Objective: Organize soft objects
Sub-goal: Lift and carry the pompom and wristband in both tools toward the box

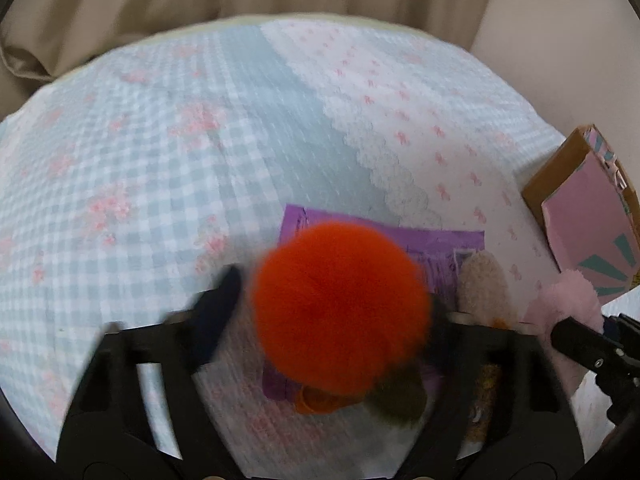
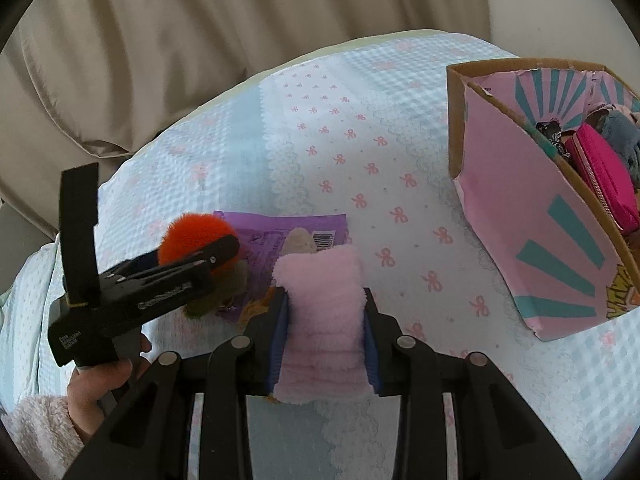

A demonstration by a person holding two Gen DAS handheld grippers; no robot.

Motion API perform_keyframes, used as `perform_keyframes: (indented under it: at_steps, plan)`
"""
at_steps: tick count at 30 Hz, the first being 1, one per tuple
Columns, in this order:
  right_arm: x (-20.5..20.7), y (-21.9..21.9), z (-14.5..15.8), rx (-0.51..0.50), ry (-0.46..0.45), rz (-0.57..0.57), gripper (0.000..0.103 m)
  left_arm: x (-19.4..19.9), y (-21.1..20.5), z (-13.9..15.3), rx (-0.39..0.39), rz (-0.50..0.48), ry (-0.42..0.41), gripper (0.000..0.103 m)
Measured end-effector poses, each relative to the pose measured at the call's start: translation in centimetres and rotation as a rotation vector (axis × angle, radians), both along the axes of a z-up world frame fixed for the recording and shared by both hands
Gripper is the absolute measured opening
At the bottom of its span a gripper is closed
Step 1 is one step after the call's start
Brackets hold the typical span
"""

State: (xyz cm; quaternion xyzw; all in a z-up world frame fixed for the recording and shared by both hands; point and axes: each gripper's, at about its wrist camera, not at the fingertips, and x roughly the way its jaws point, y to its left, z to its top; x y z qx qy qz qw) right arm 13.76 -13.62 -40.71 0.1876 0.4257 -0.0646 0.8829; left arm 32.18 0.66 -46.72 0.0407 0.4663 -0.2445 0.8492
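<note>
Two grippers are busy at once, so we judge ourselves midway through gathering the soft things off the bed. On the left, our left gripper points steeply down with its fingers spread either side of the orange pom-pom, which sits over a purple packet; motion blur keeps us from telling whether the pads press it or merely flank it. A hand in a fluffy pink sleeve grips that tool's handle. Further right, our right gripper, also tilted down, has its fingers nearly closed, pinching a pink fuzzy cloth. Next, we reckon, that cloth must travel right to the cardboard box, where a pink pouch already lies.
</note>
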Motion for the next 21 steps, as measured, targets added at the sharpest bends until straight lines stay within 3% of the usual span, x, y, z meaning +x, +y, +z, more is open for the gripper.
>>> perform_keyframes:
  at_steps: [4,12,17,21]
  plan:
    - [0.0,-0.1,-0.1,-0.001,-0.002,0.0,0.031,0.4,0.0,-0.9,0.011,-0.001,0.016,0.036]
    - [-0.5,-0.3,0.7,-0.009,-0.008,-0.014,0.031,0.1,1.7,0.9,-0.021,0.034,0.006,0.034]
    - [-0.8,-0.2,3.0,-0.011,-0.03,-0.014,0.031,-1.0,2.9,4.5,-0.041,0.054,-0.013,0.034]
    - [-1.2,0.2,6.5,-0.015,-0.063,0.002,0.031,-2.4,3.5,8.6,-0.044,0.06,-0.04,0.034]
